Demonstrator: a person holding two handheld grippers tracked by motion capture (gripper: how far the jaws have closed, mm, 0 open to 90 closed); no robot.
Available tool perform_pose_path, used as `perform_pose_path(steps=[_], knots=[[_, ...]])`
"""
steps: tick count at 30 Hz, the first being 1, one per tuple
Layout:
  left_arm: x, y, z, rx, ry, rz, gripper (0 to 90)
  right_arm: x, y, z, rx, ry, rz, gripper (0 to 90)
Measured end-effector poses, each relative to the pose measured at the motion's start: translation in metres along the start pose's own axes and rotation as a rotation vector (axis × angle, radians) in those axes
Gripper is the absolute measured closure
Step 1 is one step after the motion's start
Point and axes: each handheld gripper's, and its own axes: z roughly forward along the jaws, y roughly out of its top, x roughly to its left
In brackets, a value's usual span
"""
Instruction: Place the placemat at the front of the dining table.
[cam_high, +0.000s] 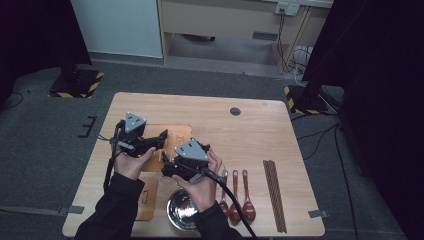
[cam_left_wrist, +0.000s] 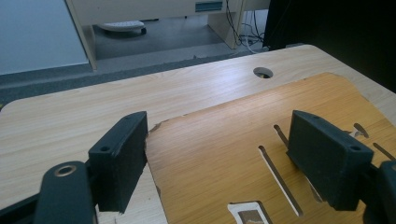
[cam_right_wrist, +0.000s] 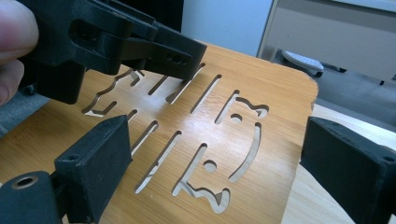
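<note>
A thin bamboo board (cam_high: 176, 136) with slots and curved cut-outs lies flat on the table's left half. In the left gripper view my left gripper (cam_left_wrist: 224, 161) is open low over the board (cam_left_wrist: 224, 135); one jaw is at its chipped corner, the other above its slots. In the right gripper view my right gripper (cam_right_wrist: 224, 172) is open too, one jaw over the board (cam_right_wrist: 196, 135) and the other past its rounded edge. The left gripper (cam_right_wrist: 121, 42) shows there across the board. In the high view the left gripper (cam_high: 161, 139) and right gripper (cam_high: 166, 167) face each other.
A steel bowl (cam_high: 181, 210) sits at the front edge by the person's right forearm. Three dark wooden spoons (cam_high: 235, 197) and a bundle of chopsticks (cam_high: 275, 192) lie to the right. A smaller wooden piece (cam_high: 146, 196) lies front left. A cable hole (cam_high: 235, 111) is in the table (cam_high: 260, 135).
</note>
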Motion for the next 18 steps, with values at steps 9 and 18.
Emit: perform_pose_path(steps=[9,18], knots=[[-0.011,0.014,0.008,-0.008,-0.004,0.017,20.9,-0.014,0.005,-0.005,-0.012,-0.014,0.004,9.0],[-0.026,0.030,0.021,-0.016,-0.017,0.034,20.9,-0.036,0.009,-0.010,-0.016,-0.035,0.007,9.0]])
